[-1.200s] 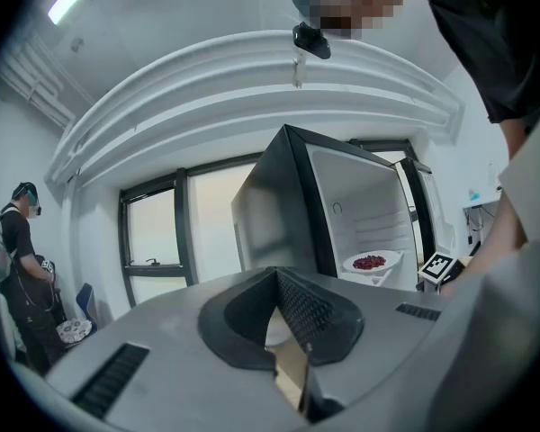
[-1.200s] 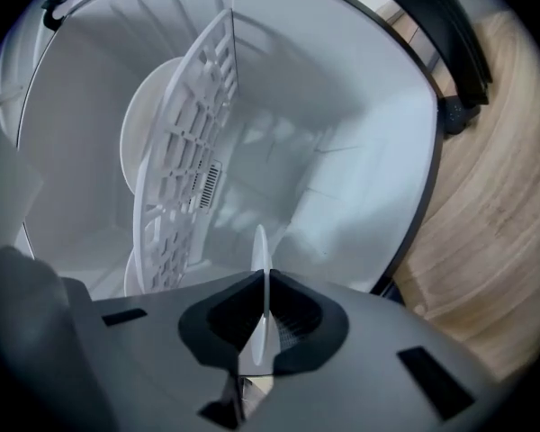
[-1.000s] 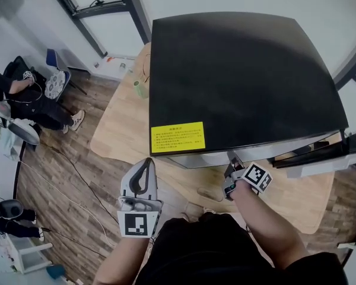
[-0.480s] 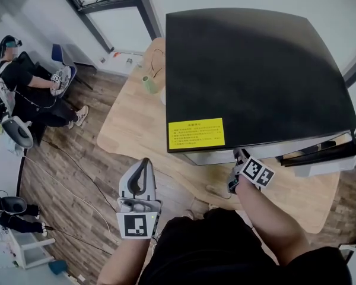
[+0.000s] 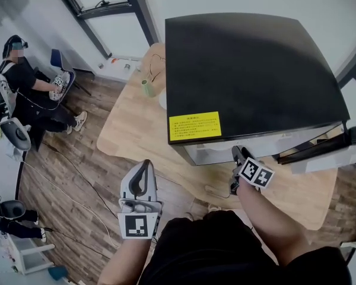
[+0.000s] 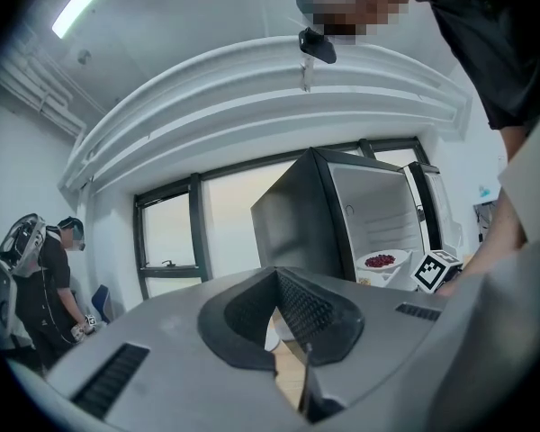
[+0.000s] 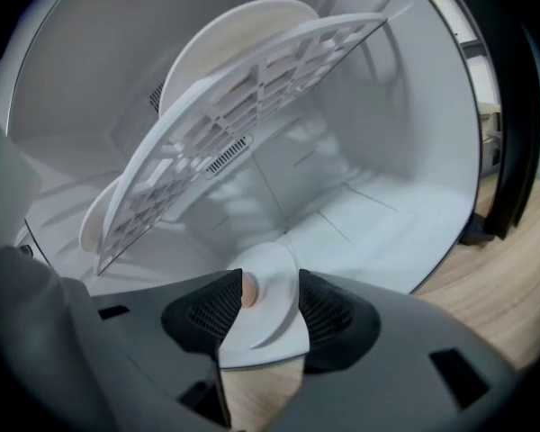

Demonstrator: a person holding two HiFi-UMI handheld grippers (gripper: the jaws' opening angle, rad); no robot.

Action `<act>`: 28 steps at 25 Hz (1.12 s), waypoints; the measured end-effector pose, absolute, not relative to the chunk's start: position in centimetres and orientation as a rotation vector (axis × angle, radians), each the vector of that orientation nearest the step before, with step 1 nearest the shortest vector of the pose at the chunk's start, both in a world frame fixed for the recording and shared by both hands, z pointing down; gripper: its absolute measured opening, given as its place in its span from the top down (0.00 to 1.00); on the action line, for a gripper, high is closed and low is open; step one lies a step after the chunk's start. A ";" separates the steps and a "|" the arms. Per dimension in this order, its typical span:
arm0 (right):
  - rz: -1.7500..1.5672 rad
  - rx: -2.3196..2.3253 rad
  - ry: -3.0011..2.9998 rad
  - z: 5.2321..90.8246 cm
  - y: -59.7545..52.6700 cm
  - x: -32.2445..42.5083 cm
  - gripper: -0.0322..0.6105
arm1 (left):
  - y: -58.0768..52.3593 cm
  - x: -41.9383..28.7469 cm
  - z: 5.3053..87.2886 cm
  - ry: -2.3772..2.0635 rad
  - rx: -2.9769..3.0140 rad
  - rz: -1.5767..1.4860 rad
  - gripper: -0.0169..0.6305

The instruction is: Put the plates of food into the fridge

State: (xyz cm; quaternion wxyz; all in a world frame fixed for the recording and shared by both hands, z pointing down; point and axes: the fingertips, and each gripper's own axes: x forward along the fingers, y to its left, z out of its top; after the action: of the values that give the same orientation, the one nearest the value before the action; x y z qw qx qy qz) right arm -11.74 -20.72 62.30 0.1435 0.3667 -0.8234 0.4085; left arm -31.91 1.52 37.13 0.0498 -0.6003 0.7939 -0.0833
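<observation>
Light wooden table (image 5: 127, 132) w/ rounded corners. A small pale-green cup (image 5: 146, 88) stands on it nr the far edge. Brown wood-plank floor (image 5: 59, 165) all round, w/ thin dark cables (image 5: 71, 180) trailing across. Person in dark clothes (image 5: 26, 91) sits at picture-left, just beside a blue chair (image 5: 55, 58). Dark-framed windows (image 5: 98, 9) behind. Left gripper view: long ceiling strip light (image 6: 94, 5), lit.

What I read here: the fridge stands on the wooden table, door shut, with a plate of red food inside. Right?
Not the door: it stands open at the right in the head view. The fridge is on the wooden table, and the left gripper view shows the plate of red food inside.
</observation>
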 end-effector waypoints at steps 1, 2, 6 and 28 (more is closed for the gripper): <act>1.166 1.061 -2.388 61.9 -20.6 -11.4 0.64 | 1.5 -31.7 37.0 2.415 -1.835 -0.248 0.97; 1.149 1.061 -2.406 61.4 -20.4 -11.0 0.64 | 1.4 -31.3 37.0 2.409 -1.846 -0.241 0.97; 0.921 0.977 -2.540 58.5 -18.9 -9.7 0.65 | 1.1 -30.0 37.3 2.389 -1.902 -0.220 0.97; 0.389 0.865 -2.903 40.7 -17.1 1.1 0.91 | -3.6 -20.4 38.3 2.241 -2.142 -0.165 0.97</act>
State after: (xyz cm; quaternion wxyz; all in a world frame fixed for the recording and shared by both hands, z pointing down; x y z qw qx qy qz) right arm 1.13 -17.08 40.70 0.0438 0.2829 -0.9497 0.1271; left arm -20.44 -3.63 38.26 0.0184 -0.6898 0.7218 -0.0533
